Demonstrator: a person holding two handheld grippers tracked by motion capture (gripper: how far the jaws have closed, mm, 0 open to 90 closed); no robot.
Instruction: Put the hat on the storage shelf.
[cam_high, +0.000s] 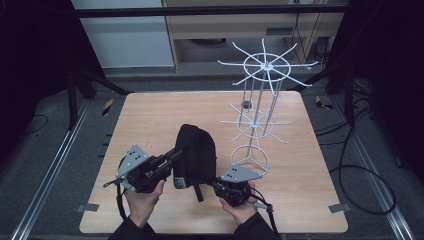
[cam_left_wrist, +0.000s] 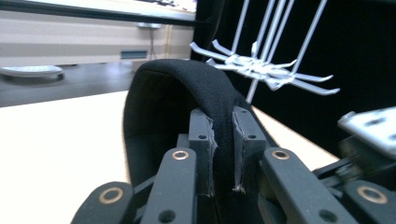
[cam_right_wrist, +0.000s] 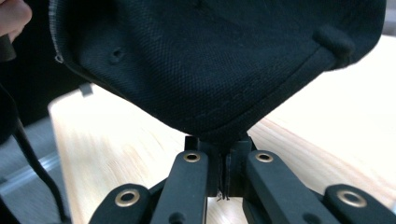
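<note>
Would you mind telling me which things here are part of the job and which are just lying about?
In use:
- black cap, held between both grippers
- left gripper, shut on the cap
- right gripper, shut on the cap
- probably the white wire rack close by

Lying about:
- cables on the floor

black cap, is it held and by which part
Both grippers hold the black cap: the left gripper pinches its rim, the right gripper pinches a low fabric edge.
</note>
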